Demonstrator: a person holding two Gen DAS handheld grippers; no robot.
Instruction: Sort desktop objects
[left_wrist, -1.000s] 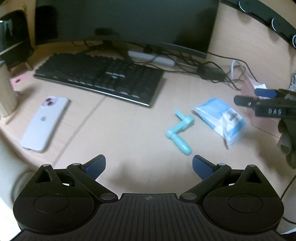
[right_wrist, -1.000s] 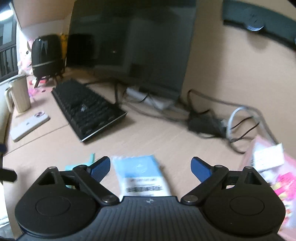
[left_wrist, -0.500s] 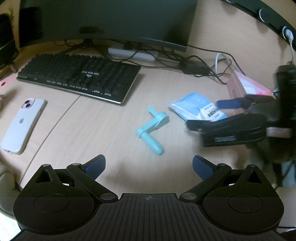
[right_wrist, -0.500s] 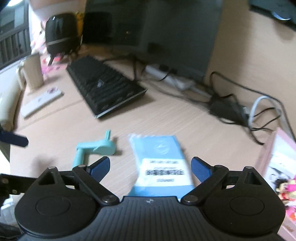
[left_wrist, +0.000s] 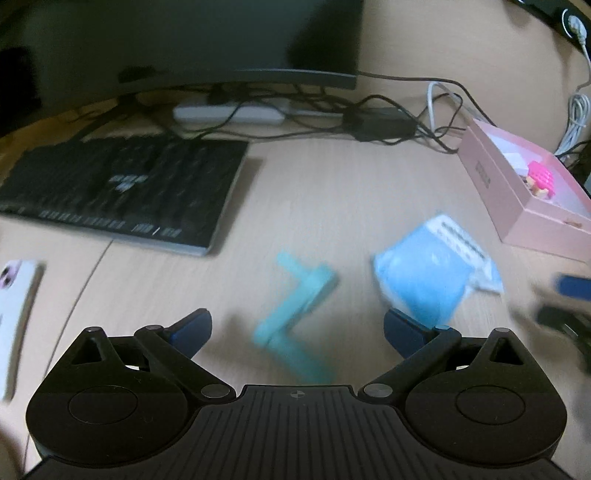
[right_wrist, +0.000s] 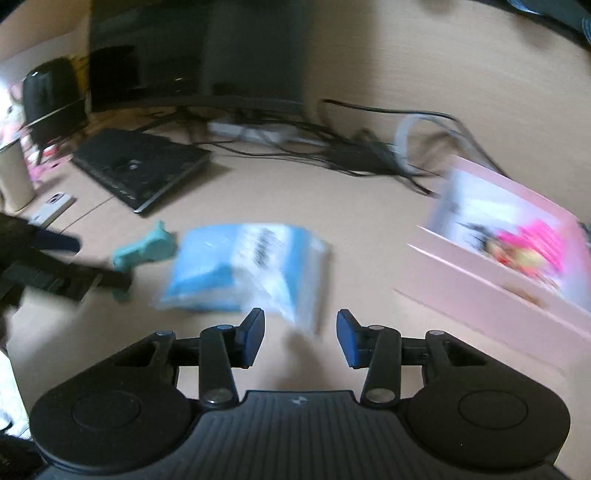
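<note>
The left gripper (left_wrist: 297, 326) is hanging spread wide over the pale wood-grain desk (left_wrist: 325, 192), with the teal plastic crank-shaped handle (left_wrist: 295, 314) lying between its fingers. The right gripper (right_wrist: 300, 338) is standing parted and holding nothing, just short of the crinkly blue plastic packet (right_wrist: 243, 269). Right of that packet is sitting the open pink cardboard box (right_wrist: 491, 280); left of it, the black keyboard (right_wrist: 140, 166).

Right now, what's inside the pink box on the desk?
The pink box holds a bright pink toy figure and something white behind it. Its near wall hides the bottom, so the rest cannot be seen.
</note>
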